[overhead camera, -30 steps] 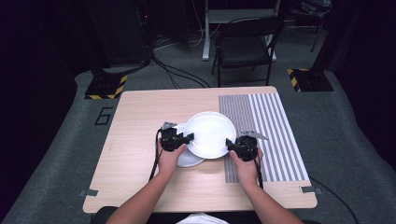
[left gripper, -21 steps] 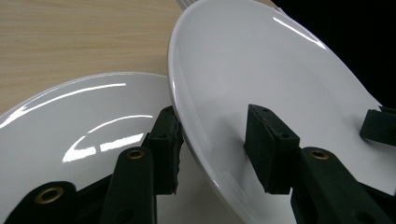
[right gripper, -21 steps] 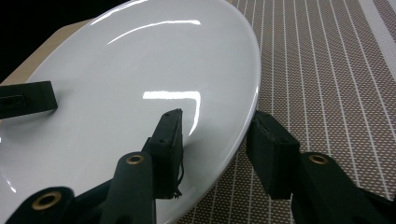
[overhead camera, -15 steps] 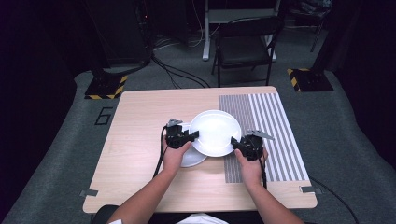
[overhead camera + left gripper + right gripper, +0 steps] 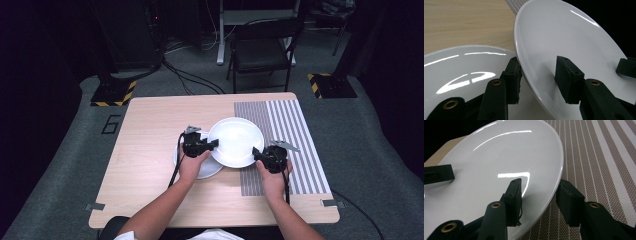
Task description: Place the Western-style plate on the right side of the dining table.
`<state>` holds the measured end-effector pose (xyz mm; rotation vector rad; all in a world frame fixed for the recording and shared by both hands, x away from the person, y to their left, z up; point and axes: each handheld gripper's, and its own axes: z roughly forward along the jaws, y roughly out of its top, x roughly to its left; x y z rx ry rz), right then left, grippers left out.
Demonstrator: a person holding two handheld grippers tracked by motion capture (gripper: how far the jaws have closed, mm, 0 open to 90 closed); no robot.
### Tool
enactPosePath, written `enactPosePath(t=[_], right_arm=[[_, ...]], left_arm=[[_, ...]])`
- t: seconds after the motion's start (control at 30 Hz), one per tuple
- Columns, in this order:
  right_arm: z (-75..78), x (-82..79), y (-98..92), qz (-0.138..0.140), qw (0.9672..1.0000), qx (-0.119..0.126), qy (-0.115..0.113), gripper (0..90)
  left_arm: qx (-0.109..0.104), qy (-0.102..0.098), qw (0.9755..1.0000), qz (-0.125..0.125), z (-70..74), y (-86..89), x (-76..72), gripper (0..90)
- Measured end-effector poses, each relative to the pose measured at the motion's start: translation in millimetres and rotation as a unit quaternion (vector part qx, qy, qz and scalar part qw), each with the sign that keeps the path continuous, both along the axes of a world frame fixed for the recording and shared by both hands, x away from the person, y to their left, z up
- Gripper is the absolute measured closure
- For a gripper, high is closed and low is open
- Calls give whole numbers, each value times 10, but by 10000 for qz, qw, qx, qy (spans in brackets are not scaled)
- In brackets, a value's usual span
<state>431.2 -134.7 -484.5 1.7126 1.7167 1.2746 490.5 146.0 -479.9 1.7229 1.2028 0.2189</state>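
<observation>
Between both grippers, above the middle of the surface (image 5: 150, 150): large white plate (image 5: 236, 141), held off the wood, carried by opposite edges. Left gripper (image 5: 214, 144) clamped on the plate's left rim, one jaw over the face, one under it, as seen in the left gripper view (image 5: 537, 72). Right gripper (image 5: 256, 152) clamped on the near right rim, jaws close together with the rim pinched between; same grip plain in the right gripper view (image 5: 539, 192), plate face (image 5: 499, 170) spreading away to the left.

Below and left of the held plate: second, smaller white plate (image 5: 206, 169), flat on the surface, partly under the left hand (image 5: 192, 167) and overlapped by the held plate's near left edge as the high view shows it. Whether touching or just clear, cannot tell; left gripper view suggests a gap, held plate (image 5: 564, 42) tilted above the lower one (image 5: 461, 72).

To the right: striped placemat (image 5: 295, 145), right half of the held plate already over it, left half over bare wood. Right hand (image 5: 272, 177) over the mat, left hand short of it.

Relation that matters: mat centre lies rightward of the plate, roughly along the line joining the two grippers. Likely next: sideways shift toward the right gripper, then level lowering. Risk judged: left rim clipping the lower plate if dropped early.
</observation>
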Motion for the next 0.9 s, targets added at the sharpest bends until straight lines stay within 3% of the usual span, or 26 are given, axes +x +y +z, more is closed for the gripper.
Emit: enactPosePath(t=[0.9], right_arm=[[47,-182,-324,-580,9983,1,-68,557]], left_arm=[[-33,-44,9988,-496,42,-410,87,566]])
